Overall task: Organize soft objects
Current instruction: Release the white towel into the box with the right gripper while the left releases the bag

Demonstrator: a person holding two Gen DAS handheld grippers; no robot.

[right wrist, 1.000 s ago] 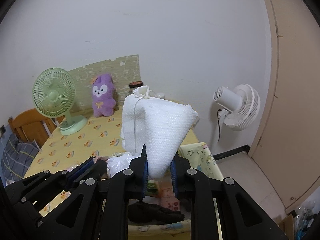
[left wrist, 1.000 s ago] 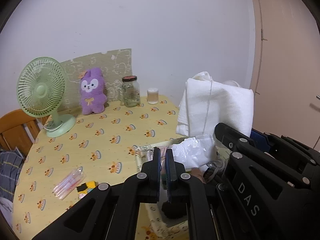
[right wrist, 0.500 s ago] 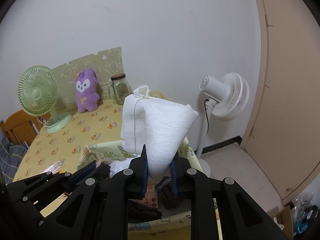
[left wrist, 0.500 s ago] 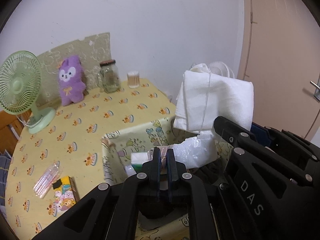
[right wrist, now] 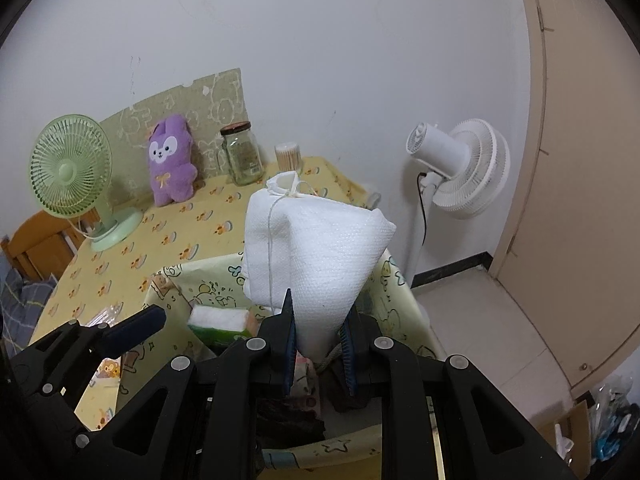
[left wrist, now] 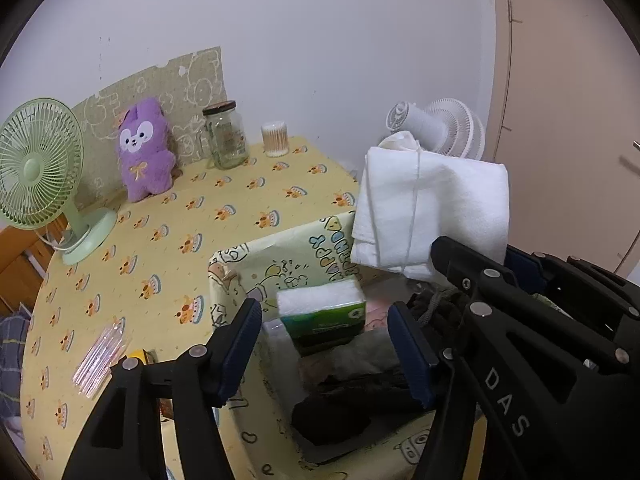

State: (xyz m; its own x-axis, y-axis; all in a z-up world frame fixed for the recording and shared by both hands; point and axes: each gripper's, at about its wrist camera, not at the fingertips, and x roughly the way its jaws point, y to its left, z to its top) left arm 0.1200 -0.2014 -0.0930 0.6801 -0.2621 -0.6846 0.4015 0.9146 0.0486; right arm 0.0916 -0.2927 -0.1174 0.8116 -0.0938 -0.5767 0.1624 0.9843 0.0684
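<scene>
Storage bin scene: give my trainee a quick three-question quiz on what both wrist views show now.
1. True or false: the right claw is shut on the white cloth bundle.
2. What lies in the storage bin between the left claw fingers?
A. tissue pack
B. purple plush
C. glass jar
3. Fill in: the purple plush stands between the green fan and the ____.

Key: 1 true; 2 A, the tissue pack; 3 glass jar.

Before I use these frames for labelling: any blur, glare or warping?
Left wrist view: door handle smeared, tissue pack slightly soft, dark corners. Right wrist view: sharp, door frame bowed by the fisheye. No glare in either.
</scene>
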